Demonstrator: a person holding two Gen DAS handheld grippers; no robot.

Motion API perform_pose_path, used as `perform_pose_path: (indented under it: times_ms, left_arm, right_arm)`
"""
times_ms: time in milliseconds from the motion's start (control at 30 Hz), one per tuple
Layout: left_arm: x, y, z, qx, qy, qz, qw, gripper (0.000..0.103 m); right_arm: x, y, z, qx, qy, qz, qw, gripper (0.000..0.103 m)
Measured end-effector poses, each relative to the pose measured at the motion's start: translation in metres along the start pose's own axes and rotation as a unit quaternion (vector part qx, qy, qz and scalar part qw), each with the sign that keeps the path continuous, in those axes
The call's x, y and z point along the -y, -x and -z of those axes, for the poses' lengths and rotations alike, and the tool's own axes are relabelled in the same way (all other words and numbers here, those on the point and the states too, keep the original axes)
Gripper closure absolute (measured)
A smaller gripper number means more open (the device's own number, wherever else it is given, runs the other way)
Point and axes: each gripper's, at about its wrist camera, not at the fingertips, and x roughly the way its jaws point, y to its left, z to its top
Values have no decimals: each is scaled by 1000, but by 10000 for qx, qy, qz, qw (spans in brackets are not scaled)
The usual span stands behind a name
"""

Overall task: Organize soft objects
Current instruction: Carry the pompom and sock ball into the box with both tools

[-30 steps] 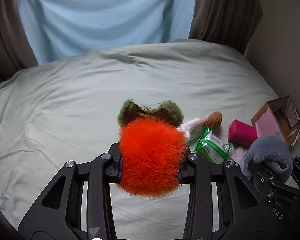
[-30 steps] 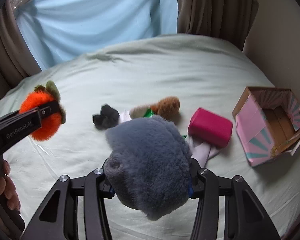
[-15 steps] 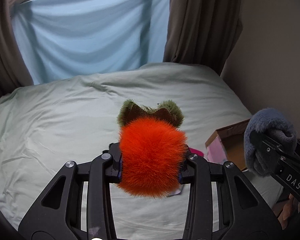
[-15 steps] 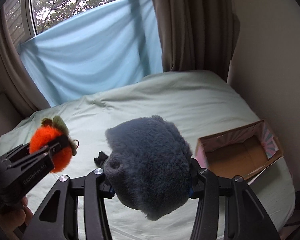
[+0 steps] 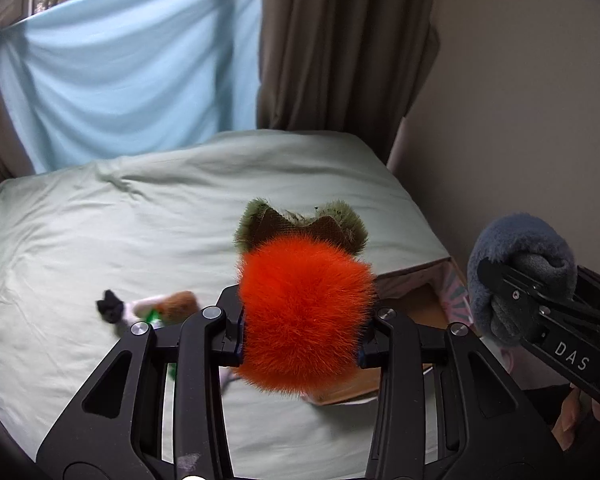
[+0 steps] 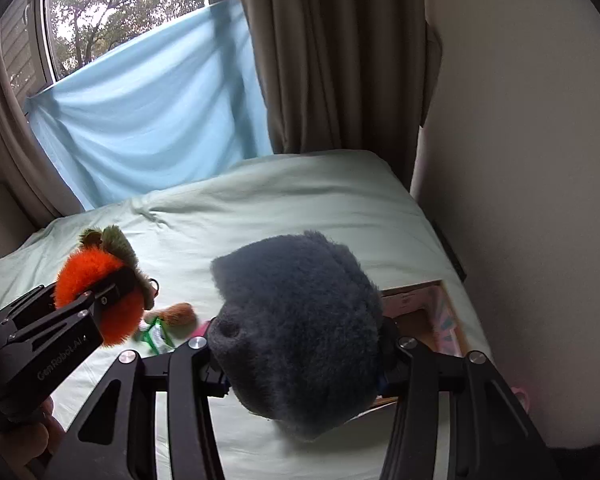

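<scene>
Both tongs loaded: left tongs pinching orange plush, right tongs pinching grey plush. Open box lies below, nearer right tongs.

Blue cloth hangs beside brown curtain — trees beyond the window.

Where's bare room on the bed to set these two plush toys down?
The far bedsheet toward the blue cloth and curtain is bare. Crowded: the small toy cluster near the left gripper, and the cardboard box by the wall.
</scene>
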Motion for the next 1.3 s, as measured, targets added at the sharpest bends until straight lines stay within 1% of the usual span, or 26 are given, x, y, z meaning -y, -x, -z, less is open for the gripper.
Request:
perform_pose_path:
  times_ms: [100,200,300,400,533,600,733,900,1000,1033,1067,1100,1133,1167,1200,1300]
  left_arm:
    - [34,-24,1,-194,-30,64,9998,70]
    - [60,-52,5,-433,-96,90,9990,70]
    - [79,-88,10,-697,-169,95,9974,70]
    - [95,-123,20,-1044,-204,83,9943,70]
    - [101,-170,39,-1625,-165,57,9866,70]
    - [102,-197,52,-2056,-119,6,9786,70]
    - [106,-233,77,-2573,-89,-46,9663,70]
    - [114,-258,91,-2929,-237,-139,9557,70]
    - [117,-269,93,-3034,-294,-126,9523,70]
    - [118,-272,93,-3077,-325,-95,9509,68]
    - [119,-274,93,-3118,-359,-39,9495,57]
    - [122,-276,92,-3156,-419,21,9480,30]
    - [125,-276,93,-3174,-517,-44,9469,14]
    - [126,-273,93,-3132,-613,-138,9476,1]
    - [126,-271,93,-3110,-686,-151,9478,1]
    - [128,-266,97,-3173,-760,-104,9452,1]
  right_arm:
    - [32,-14,-6,-165,-41,3,9999,57]
    - [62,-37,-10,-438,-126,19,9990,57]
    - [85,-67,-8,-758,-235,-17,9968,57]
    - [104,-105,-2,-1175,-356,-86,9924,57]
    - [115,-153,13,-1743,-457,-112,9836,57]
    - [120,-178,22,-2027,-450,-79,9782,57]
    - [128,-218,42,-2485,-523,-150,9671,57]
    - [132,-248,53,-2796,-584,-190,9582,55]
    - [129,-264,53,-2879,-583,-255,9556,54]
    - [130,-269,53,-2918,-556,-256,9545,53]
    - [128,-274,53,-2984,-510,-264,9527,49]
    - [125,-279,53,-3006,-435,-237,9524,40]
    - [128,-272,57,-2986,-432,-243,9531,32]
    - [128,-273,57,-2962,-480,-329,9534,15]
    - [128,-272,56,-2922,-524,-448,9539,9]
    - [123,-271,55,-2860,-430,-484,9560,7]
